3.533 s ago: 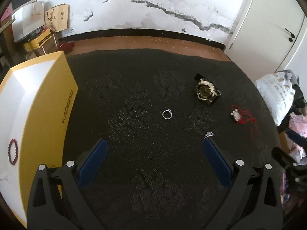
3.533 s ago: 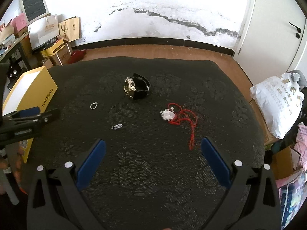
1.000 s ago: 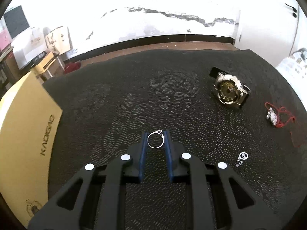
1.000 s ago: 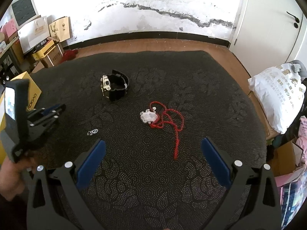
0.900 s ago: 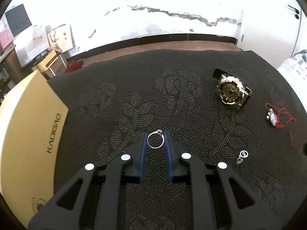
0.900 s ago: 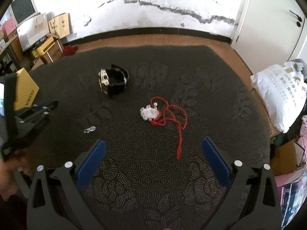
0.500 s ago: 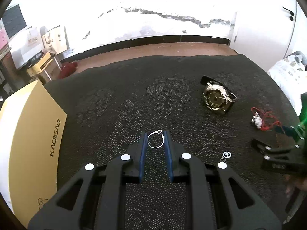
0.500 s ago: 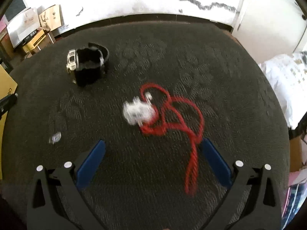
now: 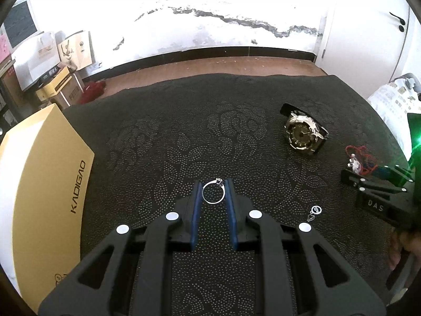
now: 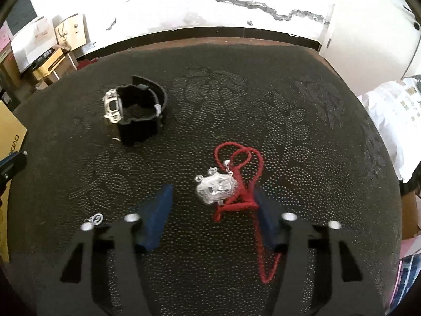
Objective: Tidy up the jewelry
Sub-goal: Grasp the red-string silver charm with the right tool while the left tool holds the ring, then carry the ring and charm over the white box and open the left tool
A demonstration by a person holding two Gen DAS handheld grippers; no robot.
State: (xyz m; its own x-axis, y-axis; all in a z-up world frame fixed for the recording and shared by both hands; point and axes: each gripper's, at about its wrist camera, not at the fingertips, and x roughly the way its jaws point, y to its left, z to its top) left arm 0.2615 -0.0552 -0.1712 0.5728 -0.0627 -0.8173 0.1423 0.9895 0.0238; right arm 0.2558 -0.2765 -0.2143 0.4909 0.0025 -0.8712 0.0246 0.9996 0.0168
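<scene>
My left gripper (image 9: pixel 213 185) is shut on a silver ring (image 9: pixel 213 194) and holds it above the black mat (image 9: pixel 158 137). My right gripper (image 10: pixel 211 192) is open, its blue fingers on either side of the silver pendant (image 10: pixel 216 189) and its red cord (image 10: pixel 247 179), which lie on the mat. The right gripper also shows at the right edge of the left wrist view (image 9: pixel 379 184). A black-strapped watch (image 9: pixel 305 133) lies on the mat, also seen in the right wrist view (image 10: pixel 133 110). A small silver charm (image 9: pixel 314 210) lies nearby, also in the right wrist view (image 10: pixel 95 219).
A yellow box (image 9: pixel 44 184) marked KADIGAO stands at the mat's left edge. Cardboard boxes (image 9: pixel 56 84) sit on the floor by the far wall. A white bag (image 9: pixel 392 100) lies to the right of the mat.
My right gripper has come down and forward over the pendant and its fingers have narrowed around it. My left gripper keeps the ring held and has shifted slightly.
</scene>
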